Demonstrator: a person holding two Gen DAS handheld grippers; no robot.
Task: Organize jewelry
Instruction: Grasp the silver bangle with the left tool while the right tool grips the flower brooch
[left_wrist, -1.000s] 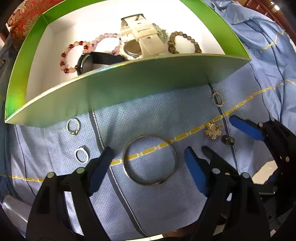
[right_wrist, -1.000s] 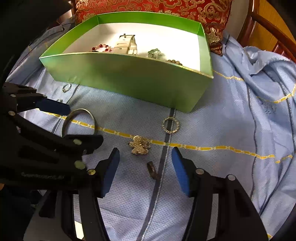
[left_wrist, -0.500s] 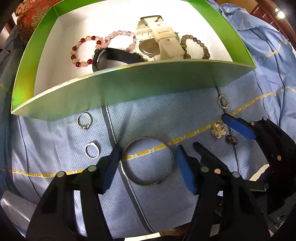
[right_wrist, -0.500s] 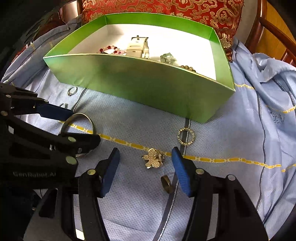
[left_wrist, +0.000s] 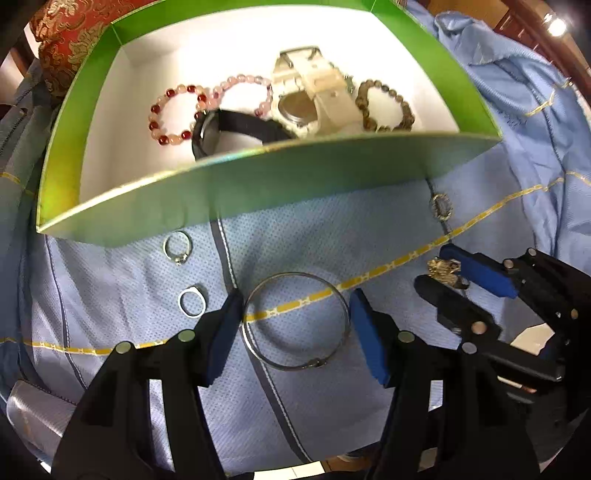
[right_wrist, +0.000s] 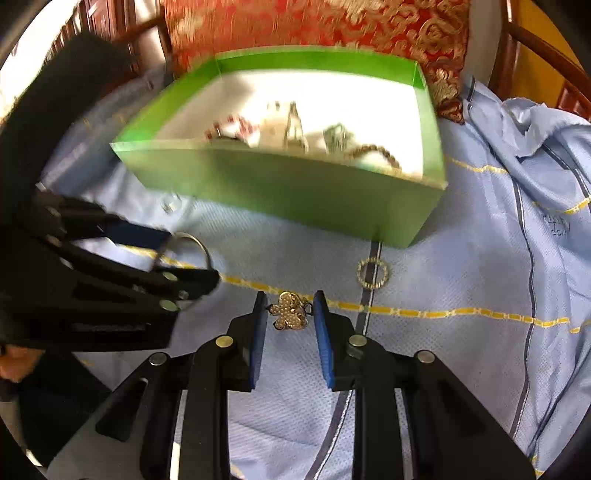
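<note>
A silver bangle (left_wrist: 295, 325) lies flat on the blue cloth (left_wrist: 332, 229). My left gripper (left_wrist: 295, 299) straddles it, its jaws closing, and both blue pads touch the bangle's sides. A gold flower brooch (right_wrist: 288, 310) sits between the pads of my right gripper (right_wrist: 289, 306), whose jaws are closing onto it just above the cloth. In the left wrist view that gripper (left_wrist: 443, 273) shows at the right with the brooch (left_wrist: 445, 266) pinched at its tips. The green box (left_wrist: 258, 192) beyond holds bead bracelets and two watches.
Two small silver rings (left_wrist: 178, 246) (left_wrist: 191, 302) lie left of the bangle. A round gold ring piece (right_wrist: 372, 272) lies near the green box's corner (right_wrist: 406, 221). A red patterned cushion (right_wrist: 314, 26) stands behind the box. Rumpled cloth rises at the right.
My right gripper moved forward over the flower brooch and its jaws narrowed sharply onto it. My left gripper's jaws drew in to the bangle's sides. The bangle has stayed in place.
</note>
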